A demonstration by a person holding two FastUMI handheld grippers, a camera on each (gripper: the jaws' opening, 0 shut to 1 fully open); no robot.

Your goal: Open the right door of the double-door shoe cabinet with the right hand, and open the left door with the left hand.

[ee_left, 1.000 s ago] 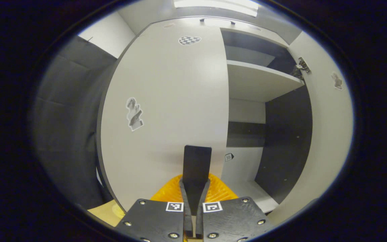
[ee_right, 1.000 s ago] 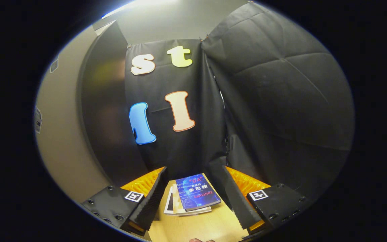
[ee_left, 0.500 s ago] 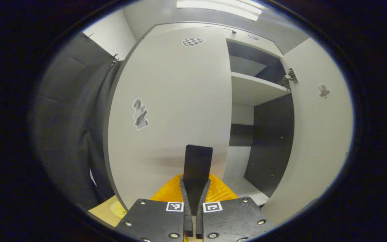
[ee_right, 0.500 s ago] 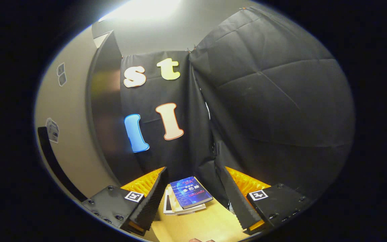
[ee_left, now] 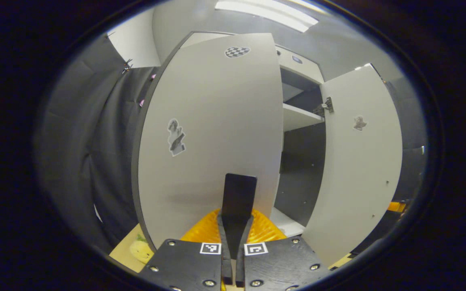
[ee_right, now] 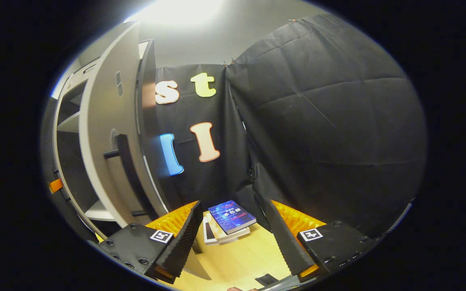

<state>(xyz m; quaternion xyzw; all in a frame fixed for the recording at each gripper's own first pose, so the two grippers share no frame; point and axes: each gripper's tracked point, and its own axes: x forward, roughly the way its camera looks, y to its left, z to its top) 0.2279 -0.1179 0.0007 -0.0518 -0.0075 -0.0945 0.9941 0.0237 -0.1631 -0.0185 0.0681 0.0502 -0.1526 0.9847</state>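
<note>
Before the left gripper [ee_left: 236,226] we find the left door [ee_left: 212,133] of the shoe cabinet [ee_left: 297,117] swung partly out, its pale face carrying a checkered sticker [ee_left: 237,51] near the top and a figure sticker [ee_left: 175,137] lower down. We note this gripper's fingers pressed together on a dark flat handle [ee_left: 239,194] that stands upright against the door's lower part. To its right the right door [ee_left: 358,161] stands wide open, with a shelf [ee_left: 299,117] and dark interior between the two doors. From the right gripper view, the right gripper [ee_right: 233,238] has its fingers spread apart with nothing between them, above a wooden table [ee_right: 241,262] bearing stacked books [ee_right: 227,220]. We see that open door with its dark handle [ee_right: 121,157] at the left of that view.
</note>
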